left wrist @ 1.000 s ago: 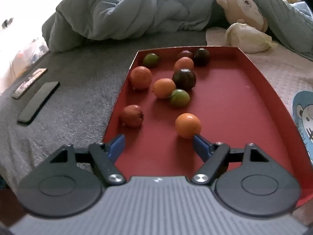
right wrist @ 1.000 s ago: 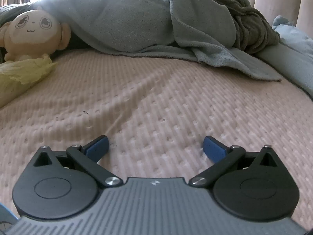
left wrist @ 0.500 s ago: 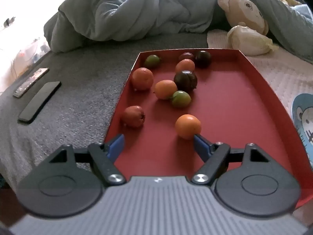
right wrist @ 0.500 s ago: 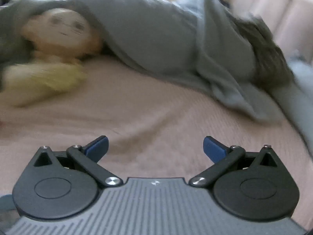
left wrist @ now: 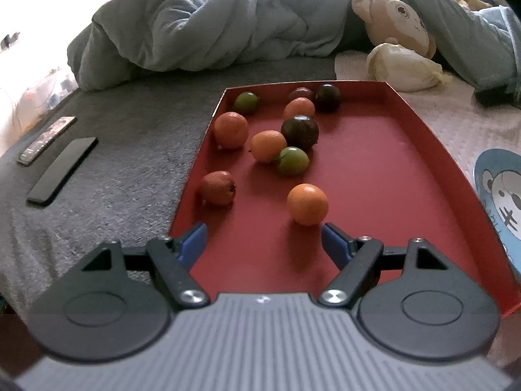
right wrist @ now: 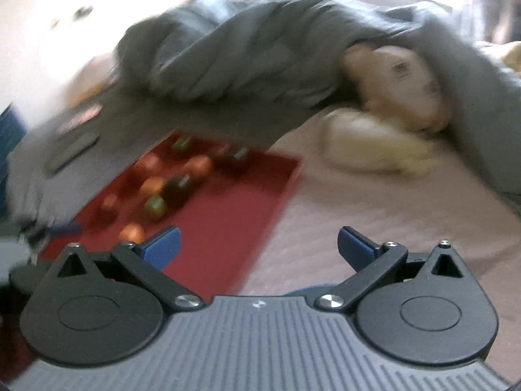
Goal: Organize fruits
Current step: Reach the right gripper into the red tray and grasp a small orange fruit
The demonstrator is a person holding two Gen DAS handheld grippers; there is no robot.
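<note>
A red tray [left wrist: 374, 176] lies on the bed and holds several fruits. An orange [left wrist: 307, 204] sits nearest, just ahead of my left gripper [left wrist: 265, 238], which is open and empty over the tray's near end. A reddish fruit [left wrist: 217, 187] lies by the left wall. A green fruit [left wrist: 292, 161], an orange fruit [left wrist: 269, 146] and a dark plum [left wrist: 299, 132] cluster mid-tray; more fruits lie at the far end. My right gripper [right wrist: 259, 244] is open and empty above the bed, right of the tray [right wrist: 234, 208], in a blurred view.
A grey-blue duvet [left wrist: 228, 26] is heaped behind the tray. A plush monkey [left wrist: 397, 26] and a yellowish cloth [left wrist: 403, 66] lie at the back right. A phone [left wrist: 63, 169] and a remote [left wrist: 47, 139] lie on the dark blanket at the left. A blue cartoon item [left wrist: 501, 202] lies right of the tray.
The right gripper has swung left, bringing the tray and fruits into its view with motion blur. The left gripper has barely moved; the fruits stay in place.
</note>
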